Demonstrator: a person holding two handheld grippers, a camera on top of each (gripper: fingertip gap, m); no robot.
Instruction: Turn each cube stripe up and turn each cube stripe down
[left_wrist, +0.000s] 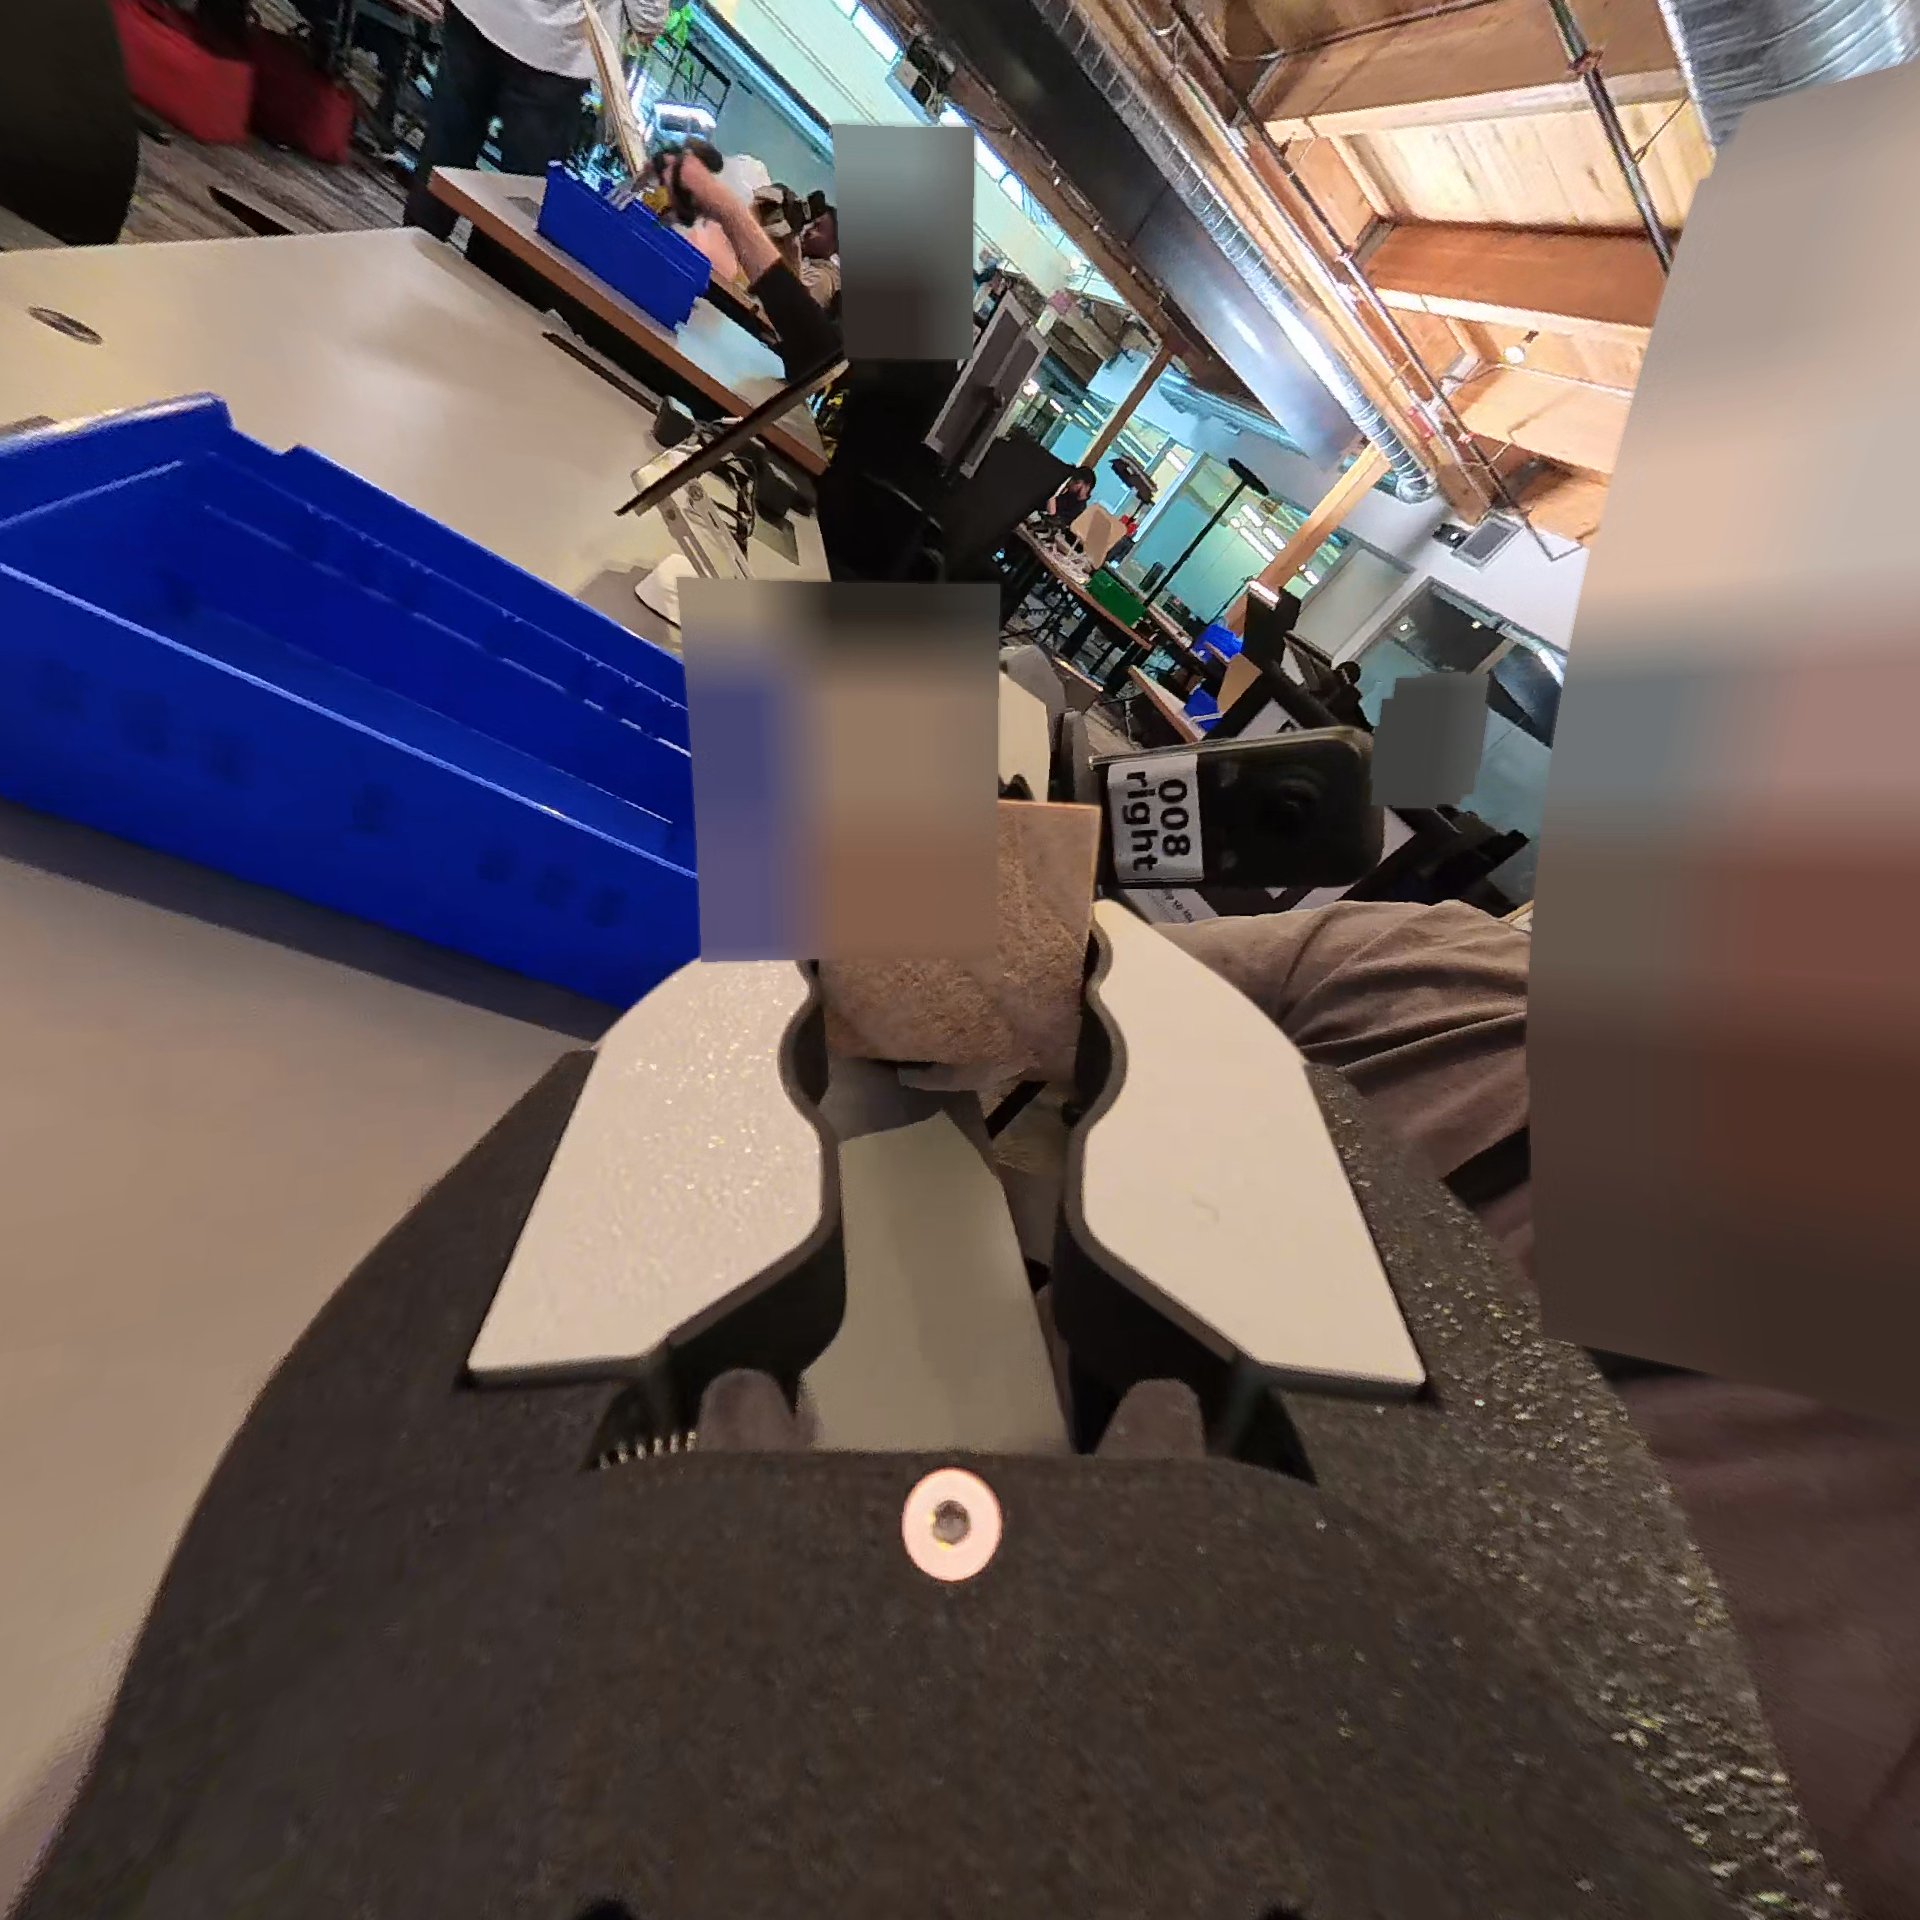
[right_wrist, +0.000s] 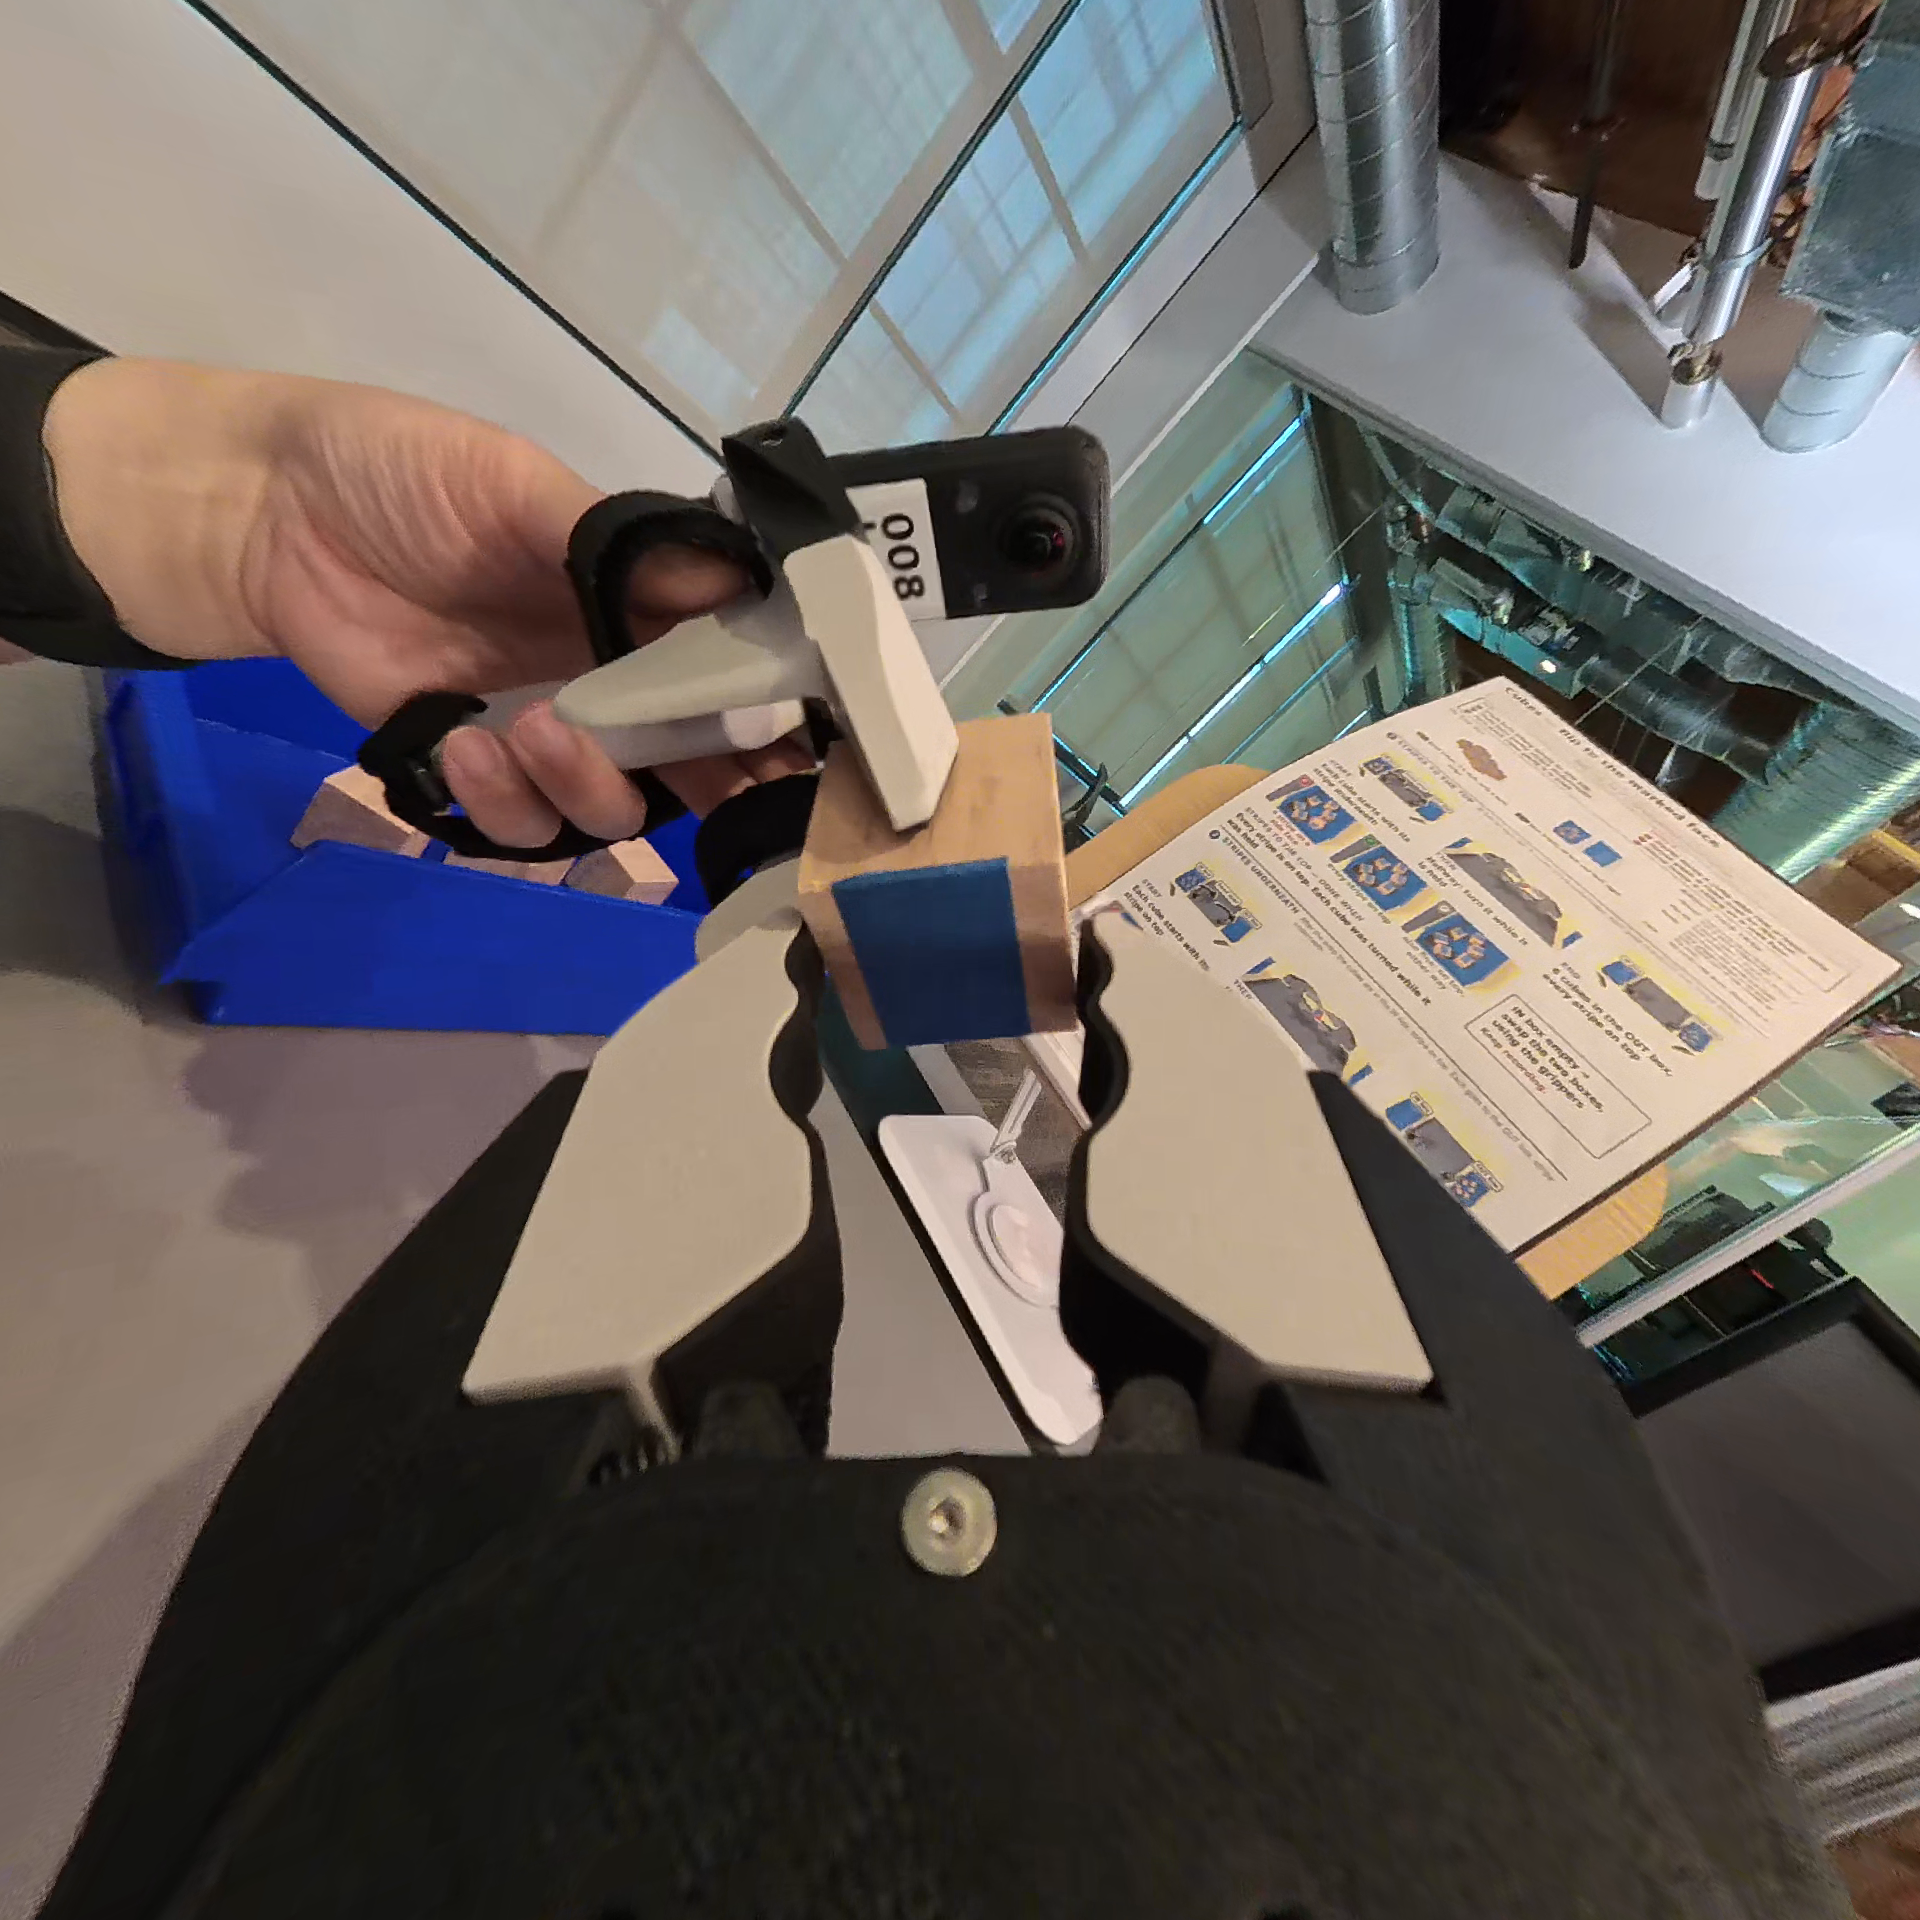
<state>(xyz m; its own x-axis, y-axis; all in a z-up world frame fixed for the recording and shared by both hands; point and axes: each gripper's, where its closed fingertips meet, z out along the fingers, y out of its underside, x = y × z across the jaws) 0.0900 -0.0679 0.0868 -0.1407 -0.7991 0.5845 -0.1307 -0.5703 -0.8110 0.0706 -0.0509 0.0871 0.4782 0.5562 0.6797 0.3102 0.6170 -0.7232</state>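
A wooden cube (right_wrist: 935, 956) with a blue stripe is held in the air, stripe face towards the right wrist camera. In the left wrist view the cube (left_wrist: 966, 997) sits between my left gripper's fingertips (left_wrist: 951, 966), which are shut on it; a blur patch hides its upper part. In the right wrist view a hand holds the left gripper, and one of its white fingers (right_wrist: 883, 727) presses on the cube's top face. My right gripper (right_wrist: 943, 966) has a finger on each side of the cube with narrow gaps, and the cube is tilted against them. The right gripper's camera (left_wrist: 1247, 821) shows behind the cube.
A blue bin (left_wrist: 312, 675) stands on the grey table (left_wrist: 208, 1143) to the left; in the right wrist view the bin (right_wrist: 416, 935) holds several wooden cubes (right_wrist: 353, 821). A printed instruction sheet (right_wrist: 1455, 935) lies at the right. A white card (right_wrist: 997, 1247) lies below the cube.
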